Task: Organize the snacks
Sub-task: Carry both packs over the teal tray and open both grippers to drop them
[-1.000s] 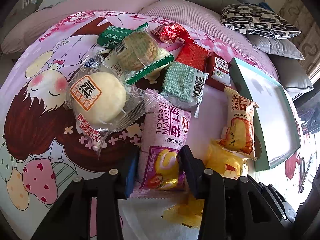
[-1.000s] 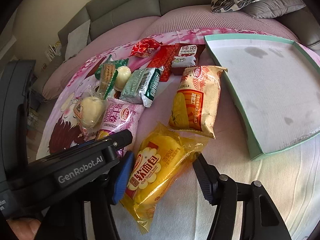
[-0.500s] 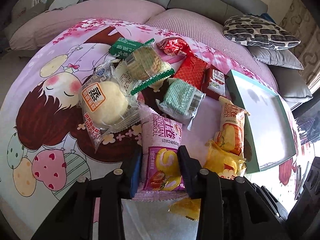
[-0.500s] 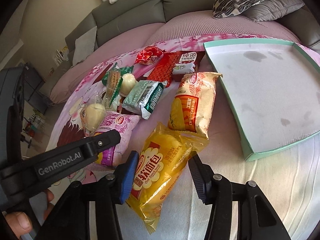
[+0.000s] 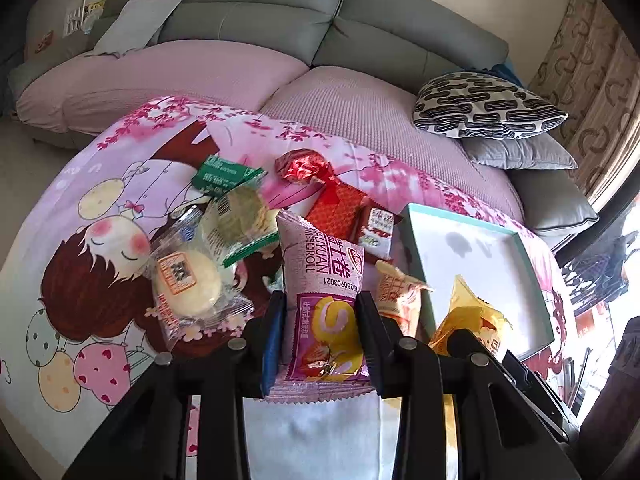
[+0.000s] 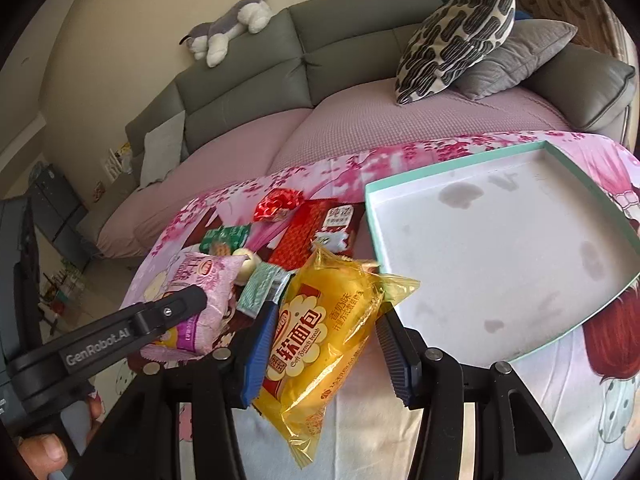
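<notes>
Two packets are held off the cartoon-print cloth: the pink Swiss roll clamped in the left gripper, the yellow soft-bread bag pinched in the right gripper, beside the teal-rimmed box.

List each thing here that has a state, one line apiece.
left tool: shut on pink Swiss roll packet
right tool: shut on yellow bread packet
pink Swiss roll packet: sealed, held
yellow bread packet: sealed, held
teal box: open, empty
steamed bun packet: sealed, lying flat
</notes>
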Motion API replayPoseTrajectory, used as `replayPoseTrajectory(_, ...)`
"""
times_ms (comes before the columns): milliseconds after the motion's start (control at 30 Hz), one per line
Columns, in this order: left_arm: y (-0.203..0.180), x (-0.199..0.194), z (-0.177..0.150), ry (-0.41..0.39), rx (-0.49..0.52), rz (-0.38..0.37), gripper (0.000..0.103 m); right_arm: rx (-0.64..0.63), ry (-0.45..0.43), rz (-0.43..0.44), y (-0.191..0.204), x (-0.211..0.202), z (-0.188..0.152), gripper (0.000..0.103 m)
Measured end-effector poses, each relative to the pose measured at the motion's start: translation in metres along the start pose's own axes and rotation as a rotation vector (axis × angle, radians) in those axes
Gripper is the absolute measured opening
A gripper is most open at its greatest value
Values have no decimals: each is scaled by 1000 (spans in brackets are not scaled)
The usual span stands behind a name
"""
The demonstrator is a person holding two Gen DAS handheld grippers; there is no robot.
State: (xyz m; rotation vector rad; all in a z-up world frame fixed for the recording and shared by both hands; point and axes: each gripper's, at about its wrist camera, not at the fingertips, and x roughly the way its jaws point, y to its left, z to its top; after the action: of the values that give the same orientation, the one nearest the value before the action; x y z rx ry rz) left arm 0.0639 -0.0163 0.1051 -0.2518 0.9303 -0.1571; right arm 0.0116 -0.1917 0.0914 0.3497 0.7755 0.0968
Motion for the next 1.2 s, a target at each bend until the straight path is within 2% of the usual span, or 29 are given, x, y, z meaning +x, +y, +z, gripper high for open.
replayPoseTrajectory(333, -72, 40, 16, -10, 94, -120, 37, 130, -100, -191, -84, 1, 49, 54)
replayPoseTrajectory(700, -142, 101, 6, 28, 223, -219, 37, 231, -144, -381, -174, 0, 65, 54)
replayPoseTrajectory(933, -166, 128, 2, 39, 266, -222, 37, 252, -116, -415, -199, 9, 64, 54)
replayPoseTrajectory(1200, -170, 143, -2, 75, 269, -204, 37, 249, -97, -423, -204, 16, 63, 56)
